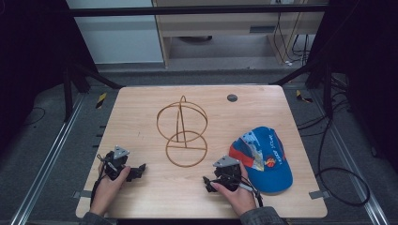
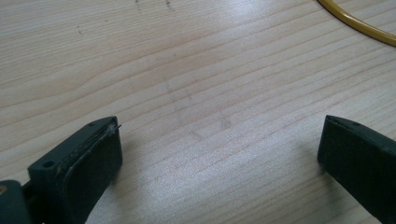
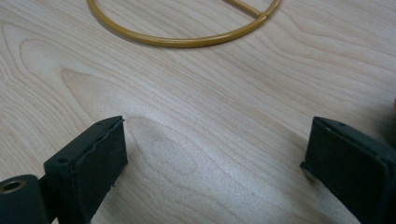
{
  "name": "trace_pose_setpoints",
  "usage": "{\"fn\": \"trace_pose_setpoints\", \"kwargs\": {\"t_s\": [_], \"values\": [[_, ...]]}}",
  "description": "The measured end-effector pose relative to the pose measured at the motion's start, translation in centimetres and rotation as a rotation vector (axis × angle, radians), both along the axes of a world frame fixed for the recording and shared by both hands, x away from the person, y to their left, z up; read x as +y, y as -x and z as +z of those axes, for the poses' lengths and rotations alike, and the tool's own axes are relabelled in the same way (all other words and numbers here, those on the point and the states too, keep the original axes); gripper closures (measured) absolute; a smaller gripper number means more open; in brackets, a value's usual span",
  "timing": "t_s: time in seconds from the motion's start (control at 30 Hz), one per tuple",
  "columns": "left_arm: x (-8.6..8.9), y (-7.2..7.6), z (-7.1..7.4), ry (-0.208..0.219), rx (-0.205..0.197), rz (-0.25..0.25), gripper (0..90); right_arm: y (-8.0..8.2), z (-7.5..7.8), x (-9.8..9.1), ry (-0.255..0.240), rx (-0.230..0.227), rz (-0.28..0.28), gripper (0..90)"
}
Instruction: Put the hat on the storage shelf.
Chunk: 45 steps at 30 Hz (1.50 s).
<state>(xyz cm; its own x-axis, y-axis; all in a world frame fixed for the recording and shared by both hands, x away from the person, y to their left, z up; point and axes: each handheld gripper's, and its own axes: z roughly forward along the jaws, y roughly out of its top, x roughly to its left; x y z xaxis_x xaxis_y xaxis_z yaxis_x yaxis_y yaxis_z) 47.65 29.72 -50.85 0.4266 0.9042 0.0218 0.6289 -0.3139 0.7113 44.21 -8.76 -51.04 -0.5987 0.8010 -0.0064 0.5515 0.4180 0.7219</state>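
Your left gripper point(image 1: 139, 169) sat nearest the bench's near edge at the left, its jaws spread wide with nothing but bare wood between them, as the left gripper view showed. Just beyond it, toward the middle of the bench point(image 1: 141, 197), stood the wire stand point(image 1: 183, 131): a flat ring lying on the wood with an upright hoop rising from it, well apart from either hand. Your right gripper point(image 1: 206, 182) rested right of centre, its jaws equally wide and holding nothing, the stand's base ring point(image 3: 187, 41) lying ahead of them in the right gripper view. Farthest right, the blue cap point(image 1: 263, 159) lay just beside your right hand. The stand looked light and top-heavy, so a careless sweep with either gripper could have tipped it or skidded it across the wood. The cap's soft crown could have collapsed or slipped from a shallow pinch, and reaching for it risked your trailing cable snagging the brim.
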Motion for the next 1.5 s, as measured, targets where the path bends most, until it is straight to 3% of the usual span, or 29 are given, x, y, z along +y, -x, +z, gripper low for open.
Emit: {"fn": "trace_pose_setpoints", "kwargs": {"t_s": [0.07, 0.2, 0.23, 0.27, 0.3, 0.37, 0.47, 0.6, 0.73, 0.9, 1.1, 1.23, 1.5], "values": [[0.0, 0.0, 0.0, 0.000, 0.000, 0.000, 0.0, 0.1, 0.6, 0.2, 0.021, 0.023, 0.011, 9.2], [0.0, 0.0, 0.0, 0.001, 0.000, 0.000, 0.0, 0.8, 3.3, 0.3, 0.047, 0.006, 0.051, 8.4], [0.0, 0.0, 0.0, 0.001, 0.000, 0.000, 0.0, 0.8, 3.3, 0.3, 0.047, 0.006, 0.051, 8.4], [0.0, 0.0, 0.0, 0.001, -0.001, -0.001, 0.0, 0.9, 4.1, 0.1, 0.071, 0.003, 0.059, 8.5], [0.0, 0.0, 0.0, 0.001, -0.001, -0.002, 0.0, 1.0, 5.9, -0.6, 0.104, 0.001, 0.060, 8.5], [0.0, 0.1, 0.0, 0.001, 0.000, -0.003, 0.0, 1.0, 6.5, -1.0, 0.107, 0.002, 0.059, 8.8], [0.0, 0.1, 0.0, 0.001, -0.001, -0.003, 0.0, 0.7, 8.8, -3.3, 0.135, -0.009, 0.046, 8.8], [0.0, 0.0, 0.0, -0.001, 0.004, -0.004, 0.0, 0.1, 11.5, -6.5, 0.183, -0.028, -0.013, 8.4], [0.0, 0.0, 0.1, 0.000, 0.008, -0.007, 0.0, -0.6, 13.3, -10.1, 0.187, 0.000, -0.070, 8.3], [0.0, 0.0, 0.0, 0.001, 0.001, -0.007, 0.0, -1.3, 13.5, -14.0, 0.184, 0.052, -0.144, 7.3], [0.0, 0.1, 0.0, -0.003, 0.003, -0.007, 0.0, -2.8, 11.1, -16.2, 0.168, 0.140, -0.196, 9.1], [-0.1, 0.1, 0.0, 0.001, 0.003, -0.006, 0.0, -3.5, 10.2, -16.7, 0.136, 0.163, -0.218, 10.1], [-0.1, 0.1, 0.0, 0.002, 0.002, -0.007, 0.0, -4.4, 9.5, -16.0, 0.143, 0.176, -0.211, 10.1]]}}
